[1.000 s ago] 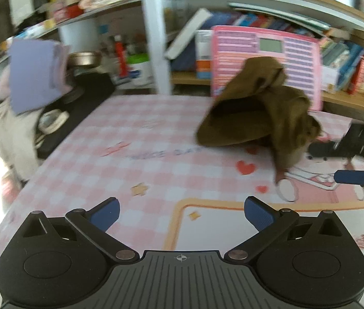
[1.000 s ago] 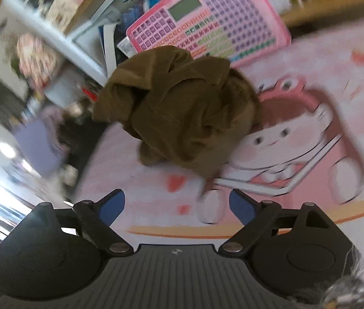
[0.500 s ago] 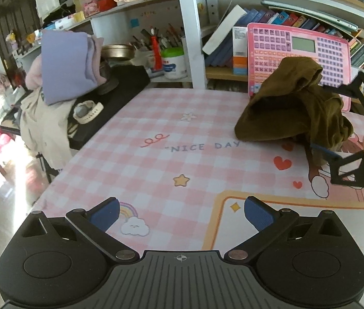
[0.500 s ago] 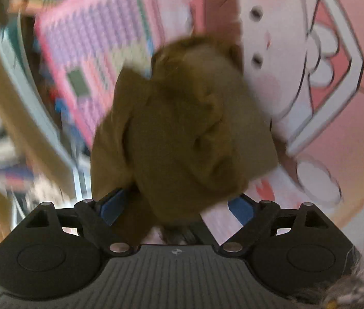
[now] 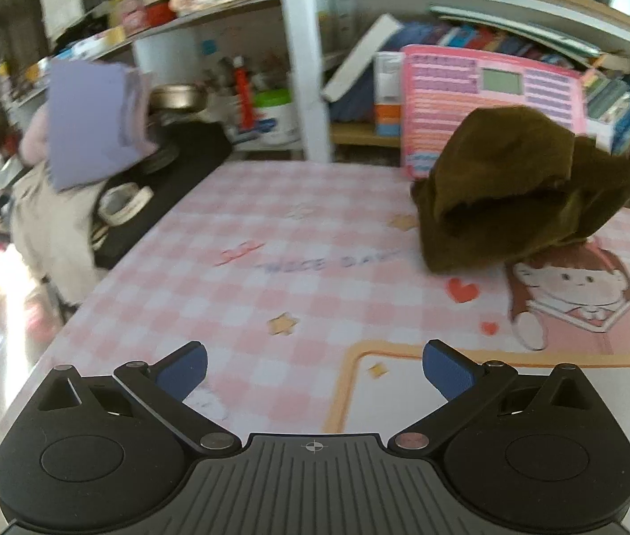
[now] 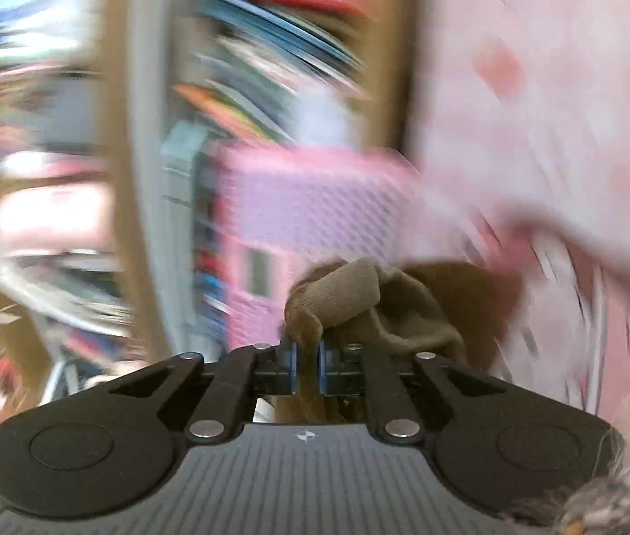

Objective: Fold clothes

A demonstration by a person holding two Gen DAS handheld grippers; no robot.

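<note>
Faintly, "NICE DAY" showed on the pink checked cartoon-printed tabletop (image 5: 243, 240), where the crumpled olive-brown cloth garment (image 5: 515, 191) sat before a pink toy keyboard (image 5: 484, 89) and bookshelf, its edge pinched by the just-closed right gripper (image 6: 308, 368) fingers, while the left gripper (image 5: 315, 368) fingers gaped empty.

A pink toy keyboard (image 5: 488, 98) leans against shelved books (image 5: 618, 102) behind the checkered mat (image 5: 270, 276).

a: right tool (image 6: 308, 368) status?
b: jaws just closed, pinching a fold of the brown garment (image 6: 373, 307).
a: background?
b: motion-blurred. pink keyboard toy (image 6: 315, 209), bookshelf (image 6: 235, 89), pink bench cover (image 6: 560, 89).
</note>
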